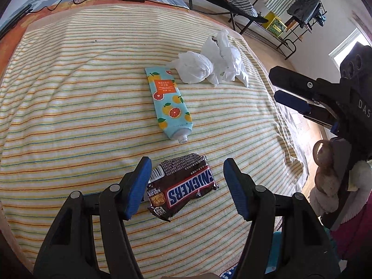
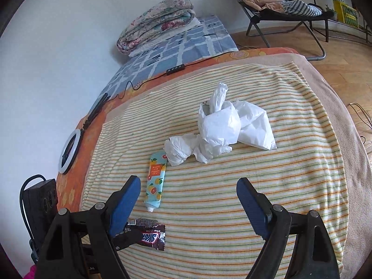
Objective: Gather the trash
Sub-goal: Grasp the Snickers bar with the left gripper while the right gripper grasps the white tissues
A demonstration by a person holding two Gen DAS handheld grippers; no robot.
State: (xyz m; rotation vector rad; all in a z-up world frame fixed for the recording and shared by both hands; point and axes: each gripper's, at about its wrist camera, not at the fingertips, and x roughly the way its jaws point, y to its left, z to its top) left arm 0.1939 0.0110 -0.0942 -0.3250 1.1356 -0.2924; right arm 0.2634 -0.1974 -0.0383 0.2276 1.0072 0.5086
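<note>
A striped blanket [image 1: 93, 93] covers the bed, and the trash lies in a loose line down its middle. Farthest off is the white plastic bag [image 2: 234, 125], crumpled, toward the far edge; just before it lies the citrus-print tube [image 1: 168, 102], nozzle pointing to the near edge. Nearest the near edge is the Snickers wrapper [image 1: 183, 186].

The wrapper sits squarely between the fingers of the left gripper [image 1: 186, 186], its long axis running slantwise across the gap, so the left hand is plainly the nearer. Those fingers stand spread, pinching nothing. The right gripper [image 2: 188, 204] hangs over bare blanket before the bag, fingers wide apart and empty.
</note>
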